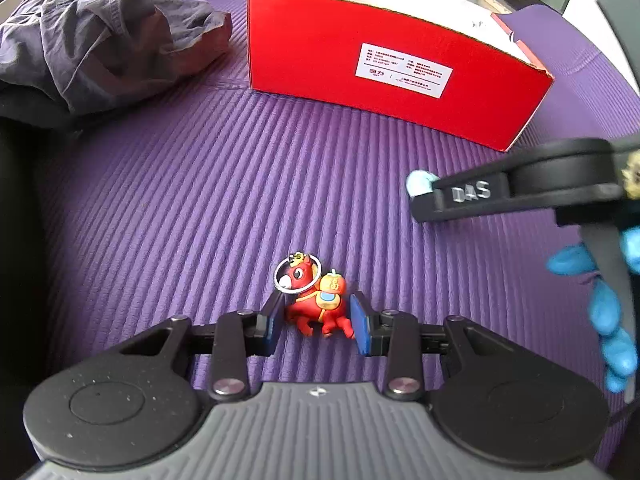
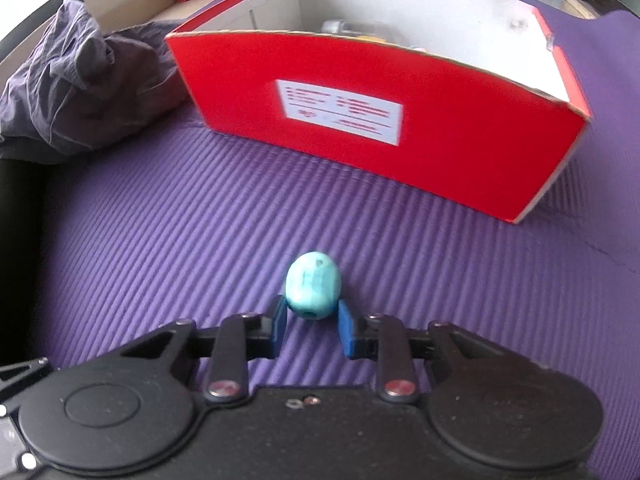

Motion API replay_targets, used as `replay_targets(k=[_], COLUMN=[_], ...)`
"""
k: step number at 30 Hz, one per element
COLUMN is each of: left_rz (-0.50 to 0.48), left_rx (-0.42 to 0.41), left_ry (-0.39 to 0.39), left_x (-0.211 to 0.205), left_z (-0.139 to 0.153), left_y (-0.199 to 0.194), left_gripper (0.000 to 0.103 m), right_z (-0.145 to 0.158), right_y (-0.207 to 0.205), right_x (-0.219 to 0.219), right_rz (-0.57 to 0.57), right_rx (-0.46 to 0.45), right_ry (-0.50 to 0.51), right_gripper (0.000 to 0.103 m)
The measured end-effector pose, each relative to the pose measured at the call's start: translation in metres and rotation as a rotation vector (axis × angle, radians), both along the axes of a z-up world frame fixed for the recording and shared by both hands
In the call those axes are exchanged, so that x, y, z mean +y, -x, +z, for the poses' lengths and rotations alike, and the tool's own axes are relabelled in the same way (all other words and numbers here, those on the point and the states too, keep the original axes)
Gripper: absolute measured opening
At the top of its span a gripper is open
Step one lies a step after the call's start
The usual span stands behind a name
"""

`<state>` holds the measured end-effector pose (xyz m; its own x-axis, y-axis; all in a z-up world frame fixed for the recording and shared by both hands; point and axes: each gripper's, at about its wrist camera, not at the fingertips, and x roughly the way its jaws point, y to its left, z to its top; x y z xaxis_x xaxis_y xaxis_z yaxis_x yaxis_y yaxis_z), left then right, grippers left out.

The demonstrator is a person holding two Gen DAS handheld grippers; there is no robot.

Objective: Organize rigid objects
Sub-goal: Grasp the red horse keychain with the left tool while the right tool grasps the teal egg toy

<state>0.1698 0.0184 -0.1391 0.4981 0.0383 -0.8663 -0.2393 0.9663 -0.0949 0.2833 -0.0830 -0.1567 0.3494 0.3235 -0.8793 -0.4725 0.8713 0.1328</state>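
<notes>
The left claw (image 1: 316,322) is clamped on a red horse keychain (image 1: 316,304) — resting on the purple mat (image 1: 180,200). The right claw (image 2: 312,322) pinches a turquoise egg (image 2: 313,290) near the red box (image 2: 440,140).

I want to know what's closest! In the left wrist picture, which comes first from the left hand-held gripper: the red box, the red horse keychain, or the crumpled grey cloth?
1. Red horse keychain: right between the left hand-held gripper's pads.
2. Red box: ahead, a bit to the right.
3. Crumpled grey cloth: far off at upper left.
</notes>
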Motion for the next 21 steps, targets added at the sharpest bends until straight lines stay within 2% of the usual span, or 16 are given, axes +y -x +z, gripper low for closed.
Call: replay_targets(k=[9, 18, 21], left_rz=[0.017, 0.033, 0.057], left_rx=[-0.009, -0.055, -0.055], left_ry=[0.008, 0.014, 0.057], left_x=[0.004, 0.007, 0.012], left_z=[0.005, 0.025, 0.033], left_y=[-0.001, 0.002, 0.002], left_gripper=[0.035, 0.035, 0.035], right_z=[0.017, 0.042, 0.052], right_y=[0.017, 0.035, 0.04], right_x=[-0.026, -0.04, -0.043], right_rz=[-0.028, -0.055, -0.062], right_rx=[-0.015, -0.045, -0.066], right_ry=[-0.061, -0.126, -0.143], right_gripper=[0.025, 0.025, 0.025])
